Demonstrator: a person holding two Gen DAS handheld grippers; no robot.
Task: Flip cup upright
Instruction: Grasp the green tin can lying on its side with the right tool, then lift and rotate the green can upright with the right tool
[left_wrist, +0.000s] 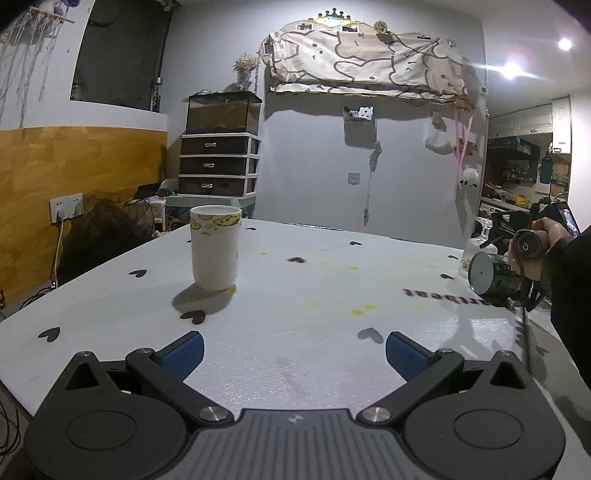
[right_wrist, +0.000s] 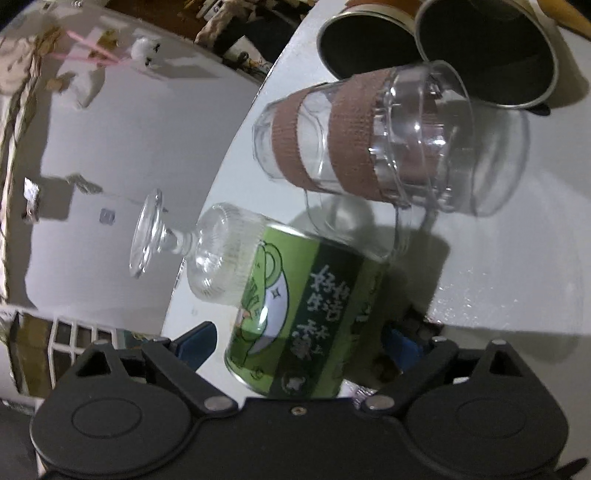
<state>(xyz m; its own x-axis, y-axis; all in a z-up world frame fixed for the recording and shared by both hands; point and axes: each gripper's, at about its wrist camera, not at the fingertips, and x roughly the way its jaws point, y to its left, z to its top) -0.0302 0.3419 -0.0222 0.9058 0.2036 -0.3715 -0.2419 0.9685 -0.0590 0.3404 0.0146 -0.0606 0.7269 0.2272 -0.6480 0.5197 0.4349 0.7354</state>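
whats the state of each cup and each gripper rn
white paper cup: upright on the table, untouched
green cup: tilted, between the right gripper's fingers
stemmed glass: upside down
taped clear glass: mouth-down on the table
two metal cups: open mouths toward the camera
left gripper: open, empty
right gripper: shut on the green cup

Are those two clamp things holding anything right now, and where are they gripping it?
The right gripper holds the green cup by its printed side wall, tilted. The left gripper is open and holds nothing.
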